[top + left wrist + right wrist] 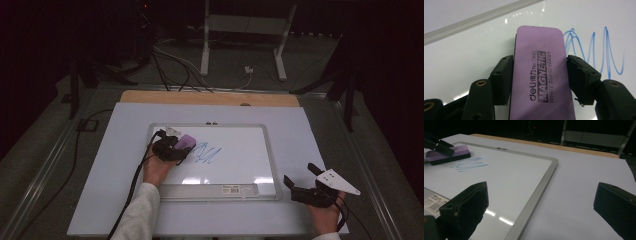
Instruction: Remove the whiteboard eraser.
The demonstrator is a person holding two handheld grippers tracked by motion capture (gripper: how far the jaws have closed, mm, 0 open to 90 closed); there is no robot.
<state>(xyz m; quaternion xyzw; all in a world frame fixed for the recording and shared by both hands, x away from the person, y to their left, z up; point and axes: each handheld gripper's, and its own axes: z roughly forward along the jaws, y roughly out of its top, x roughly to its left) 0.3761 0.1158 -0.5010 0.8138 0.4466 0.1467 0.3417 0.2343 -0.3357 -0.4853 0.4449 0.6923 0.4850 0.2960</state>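
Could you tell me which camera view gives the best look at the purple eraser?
The left gripper view: the purple eraser sits close up, printed label readable, clamped between that hand-held gripper's jaws. The high view shows it small on the whiteboard; the right gripper view shows it far off.

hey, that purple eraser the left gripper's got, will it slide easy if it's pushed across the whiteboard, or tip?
The eraser looks flat and low, so it probably won't tip. Its label reads magnetic, so it may cling slightly to the whiteboard. The left gripper spans its sides, suggesting a fairly stiff body.
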